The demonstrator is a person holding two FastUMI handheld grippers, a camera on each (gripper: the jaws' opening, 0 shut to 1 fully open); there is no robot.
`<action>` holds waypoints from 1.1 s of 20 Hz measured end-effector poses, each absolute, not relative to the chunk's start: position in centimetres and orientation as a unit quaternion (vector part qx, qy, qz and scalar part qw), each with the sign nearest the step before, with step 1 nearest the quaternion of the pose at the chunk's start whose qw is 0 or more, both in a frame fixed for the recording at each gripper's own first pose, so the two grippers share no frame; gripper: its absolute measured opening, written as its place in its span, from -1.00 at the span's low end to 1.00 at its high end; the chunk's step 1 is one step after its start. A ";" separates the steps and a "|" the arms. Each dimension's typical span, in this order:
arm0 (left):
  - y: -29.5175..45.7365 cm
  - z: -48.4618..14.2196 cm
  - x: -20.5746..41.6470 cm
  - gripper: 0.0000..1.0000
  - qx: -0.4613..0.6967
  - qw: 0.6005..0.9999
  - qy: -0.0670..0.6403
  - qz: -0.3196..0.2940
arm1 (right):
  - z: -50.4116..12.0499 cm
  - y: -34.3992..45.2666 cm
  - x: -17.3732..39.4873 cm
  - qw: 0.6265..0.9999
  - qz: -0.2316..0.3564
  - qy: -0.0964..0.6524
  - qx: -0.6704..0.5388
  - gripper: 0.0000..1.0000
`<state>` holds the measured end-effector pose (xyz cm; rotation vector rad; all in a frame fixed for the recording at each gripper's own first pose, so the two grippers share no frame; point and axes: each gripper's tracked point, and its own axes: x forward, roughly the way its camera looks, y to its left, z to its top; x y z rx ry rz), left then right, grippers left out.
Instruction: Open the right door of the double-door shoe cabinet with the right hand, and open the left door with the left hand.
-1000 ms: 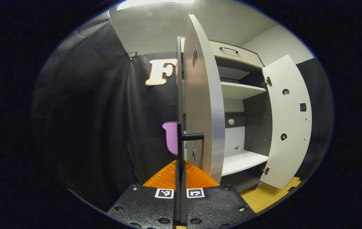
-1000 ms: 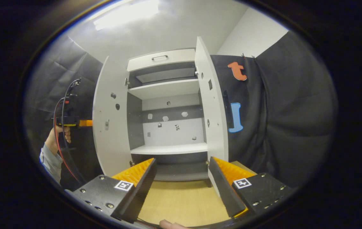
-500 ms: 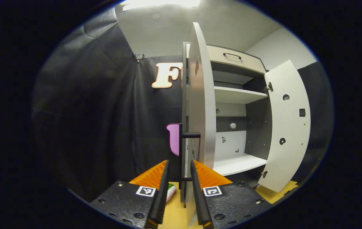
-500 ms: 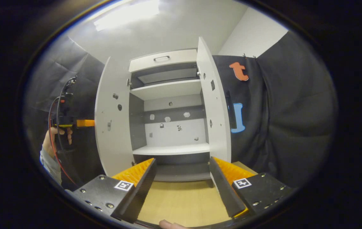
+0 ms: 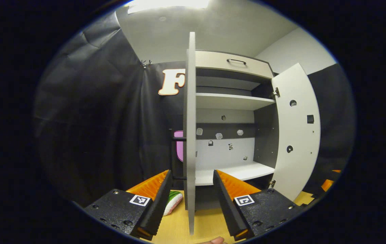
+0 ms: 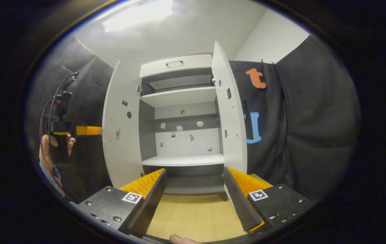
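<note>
The pale shoe cabinet [image 6: 179,98] stands with both doors swung out. In the left gripper view the left door [image 5: 189,101] is edge-on, straight ahead, and its black bar handle [image 5: 171,152] sticks out on its left face. My left gripper [image 5: 191,174] is open, its fingers apart on either side of the door's edge and touching nothing. In the right gripper view a hand [image 6: 52,144] holds the left gripper [image 6: 91,130] beside the left door [image 6: 120,128]. My right gripper [image 6: 194,173] is open, back from the cabinet. The right door [image 6: 230,112] has a black handle [image 6: 247,118].
A closed drawer with a dark handle [image 5: 236,61] tops the cabinet, and bare shelves [image 5: 230,100] lie inside. Wooden floor [image 6: 193,213] stretches before it. A green and white object [image 5: 172,200] lies on the floor left of the left door. Black cloth walls close in on both sides.
My left gripper was shut on the left door's handle; it has opened, let go and drawn back, now facing the door's edge. The right gripper has barely moved.
</note>
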<state>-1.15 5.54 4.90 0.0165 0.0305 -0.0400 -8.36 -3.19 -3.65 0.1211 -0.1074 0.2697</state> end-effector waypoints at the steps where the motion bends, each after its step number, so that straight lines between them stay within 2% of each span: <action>1: 4.5 4.8 -1.6 0.55 0.012 1.000 0.012 -0.025 | -3.7 -3.2 -8.3 0.987 0.135 -0.054 0.062 0.87; 2: 3.7 4.8 -2.0 0.56 0.013 0.999 0.009 -0.028 | -3.7 -3.1 -8.3 0.987 0.136 -0.055 0.064 0.97; 3: 3.0 4.3 -2.5 0.73 0.010 0.999 0.011 -0.029 | -3.7 -3.2 -8.2 0.987 0.134 -0.054 0.065 0.87; 4: 2.2 4.0 -3.0 0.81 0.010 0.999 0.012 -0.030 | -3.6 -3.2 -8.2 0.988 0.131 -0.055 0.063 0.97; 5: 1.4 3.7 -3.3 0.89 0.009 0.999 0.010 -0.031 | -3.6 -3.5 -8.1 0.989 0.124 -0.057 0.059 0.96; 8: -1.0 2.7 -4.5 0.89 0.007 0.999 0.011 -0.038 | -3.2 -3.6 -8.3 0.990 0.115 -0.065 0.051 0.97; 9: -1.8 2.4 -4.8 0.89 0.005 0.999 0.012 -0.040 | -3.1 -3.6 -8.3 0.990 0.119 -0.067 0.047 0.87; 13: -5.9 1.0 -6.4 0.91 0.009 0.998 0.015 -0.063 | -2.7 -3.8 -8.0 0.989 0.121 -0.074 0.045 0.87; 14: -6.6 0.5 -6.7 0.92 0.016 0.998 0.016 -0.064 | -2.7 -4.0 -8.0 0.989 0.121 -0.073 0.048 0.97; 15: -6.9 0.0 -7.0 0.92 0.020 0.998 0.018 -0.058 | -2.7 -4.1 -8.0 0.989 0.120 -0.074 0.050 0.97; 16: -7.3 -0.7 -7.5 0.93 0.021 0.998 0.020 -0.055 | -2.8 -4.3 -8.0 0.989 0.118 -0.073 0.052 0.87; 17: -7.7 -1.3 -7.9 0.96 0.017 0.998 0.022 -0.054 | -2.9 -4.5 -7.8 0.989 0.116 -0.071 0.053 0.97; 22: -8.1 -4.5 -9.0 0.96 0.007 0.998 0.040 -0.046 | -4.2 -5.2 -7.6 0.989 0.122 -0.054 0.066 0.97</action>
